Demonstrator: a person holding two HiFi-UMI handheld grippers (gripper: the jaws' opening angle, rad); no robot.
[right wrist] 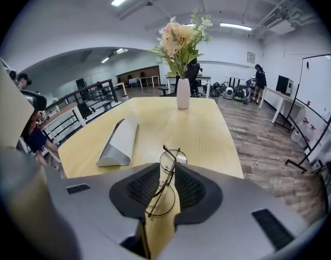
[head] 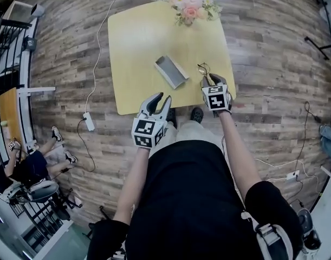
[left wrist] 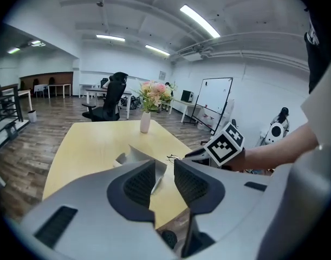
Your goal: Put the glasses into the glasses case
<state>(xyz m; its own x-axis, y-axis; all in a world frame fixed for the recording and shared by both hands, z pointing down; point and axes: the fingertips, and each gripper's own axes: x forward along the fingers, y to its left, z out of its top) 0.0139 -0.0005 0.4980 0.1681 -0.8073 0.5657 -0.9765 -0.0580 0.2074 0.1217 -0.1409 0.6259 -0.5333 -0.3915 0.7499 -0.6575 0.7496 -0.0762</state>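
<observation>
**thin wire glasses pinched in the right tongs, case waiting to their left**

the left tongs (head: 161, 101) stand wide open with nothing between the jaws. in the left gripper view only bare table (head: 138, 47) shows through the gap. they hover at the near edge of the table, and the grey glasses case (head: 171, 71) lies ahead of their tips and a little to the right, flat on the wood. whether its mouth is open i cannot tell from here.

the right tongs (head: 213, 80) are closed down narrow on the glasses (right wrist: 163, 183). the folded frame stands on edge between the pads, with one round lens poking out past the tips and the other back in the gap. the case sits to the left of these tongs, near but not touching.

the glasses look very light, thin-rimmed and easily bent, with lenses that would scratch or smear. a gentle pinch across the folded frame near the bridge seems the safest hold, not on a lens or a single temple. the case looks stiff and light enough to slide, so the left tongs would likely need to steady it at its edge.
</observation>
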